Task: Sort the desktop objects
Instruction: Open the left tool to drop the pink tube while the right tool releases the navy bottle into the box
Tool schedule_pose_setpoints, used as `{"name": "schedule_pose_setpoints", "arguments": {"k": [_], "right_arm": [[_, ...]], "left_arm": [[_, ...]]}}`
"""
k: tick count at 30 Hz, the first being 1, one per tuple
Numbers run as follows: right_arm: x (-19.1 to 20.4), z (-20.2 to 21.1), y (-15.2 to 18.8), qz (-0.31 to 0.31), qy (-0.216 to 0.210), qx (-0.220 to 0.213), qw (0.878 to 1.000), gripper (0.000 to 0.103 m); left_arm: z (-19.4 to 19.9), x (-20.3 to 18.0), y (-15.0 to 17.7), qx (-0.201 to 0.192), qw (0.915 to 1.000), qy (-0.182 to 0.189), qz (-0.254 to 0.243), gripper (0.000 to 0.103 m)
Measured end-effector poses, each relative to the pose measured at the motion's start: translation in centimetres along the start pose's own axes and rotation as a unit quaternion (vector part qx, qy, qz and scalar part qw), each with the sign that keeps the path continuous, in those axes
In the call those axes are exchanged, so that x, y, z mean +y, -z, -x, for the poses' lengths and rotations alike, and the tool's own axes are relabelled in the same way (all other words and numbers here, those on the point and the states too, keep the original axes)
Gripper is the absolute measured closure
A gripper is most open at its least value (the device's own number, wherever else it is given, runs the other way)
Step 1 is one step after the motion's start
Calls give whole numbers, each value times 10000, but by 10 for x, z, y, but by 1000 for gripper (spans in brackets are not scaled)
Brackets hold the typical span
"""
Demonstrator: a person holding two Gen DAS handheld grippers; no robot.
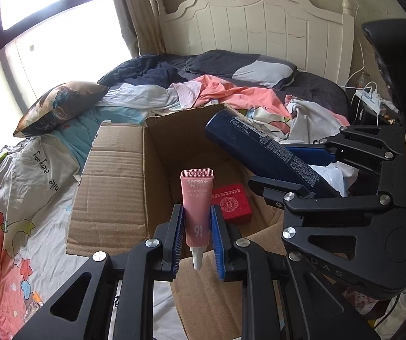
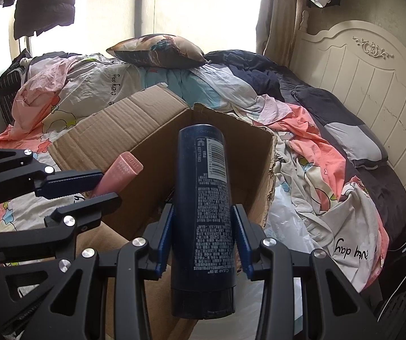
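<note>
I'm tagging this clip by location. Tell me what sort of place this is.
Most likely a home bedroom. A cream carved wooden headboard backs a bed heaped with rumpled pink and white cartoon-print bedding and a dark printed pillow. Clothes hang by the bright window.

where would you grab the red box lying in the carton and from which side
Grip the red box across its two long edges, coming straight down through the carton's open top. It lies flat on the carton floor, so only its top and thin sides are exposed, and the carton walls block any sideways approach.
</note>
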State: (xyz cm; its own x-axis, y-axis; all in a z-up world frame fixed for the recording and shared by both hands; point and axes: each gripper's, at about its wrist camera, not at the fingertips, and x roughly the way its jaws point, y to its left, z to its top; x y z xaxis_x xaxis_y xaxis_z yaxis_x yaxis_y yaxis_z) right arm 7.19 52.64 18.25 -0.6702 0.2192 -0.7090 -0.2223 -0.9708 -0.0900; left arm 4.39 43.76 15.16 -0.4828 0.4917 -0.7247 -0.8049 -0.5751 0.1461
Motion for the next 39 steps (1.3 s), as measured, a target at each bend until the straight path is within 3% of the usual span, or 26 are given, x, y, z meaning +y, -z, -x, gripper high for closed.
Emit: {"name": "schedule_pose_setpoints", "arguments": {"k": [4, 6, 9, 11, 13, 25, 37, 39], "right_arm": [[-1, -1, 0, -2, 17, 12, 10000, 65], [-2, -1, 0, 1, 30, 22, 10000, 65], [-3, -1, 0, 8, 170, -1, 9999, 65], [-6, -1, 0, -18, 213, 3, 9998, 65], [-9, -1, 0, -50, 199, 20, 9998, 66], [0, -5, -2, 9, 156, 55, 9999, 66], [3, -24, -13, -115, 82, 181, 9997, 65], [1, -26, -15, -200, 80, 179, 9996, 57]], "left_arm": [[-6, 5, -3, 22, 10000, 9, 87, 84], [-10, 6, -4, 32, 10000, 18, 72, 79], [-15, 6, -3, 52, 9997, -253, 8, 53], [-13, 8, -2, -57, 9990, -436, 4, 27], [-11, 12, 0, -128, 9988, -461, 48, 18], [-4, 22, 9, -167, 9985, -514, 33, 6], [-12, 19, 20, -83, 9981, -591, -160, 5], [-13, 22, 21, -84, 9982, -577, -137, 5]]}}
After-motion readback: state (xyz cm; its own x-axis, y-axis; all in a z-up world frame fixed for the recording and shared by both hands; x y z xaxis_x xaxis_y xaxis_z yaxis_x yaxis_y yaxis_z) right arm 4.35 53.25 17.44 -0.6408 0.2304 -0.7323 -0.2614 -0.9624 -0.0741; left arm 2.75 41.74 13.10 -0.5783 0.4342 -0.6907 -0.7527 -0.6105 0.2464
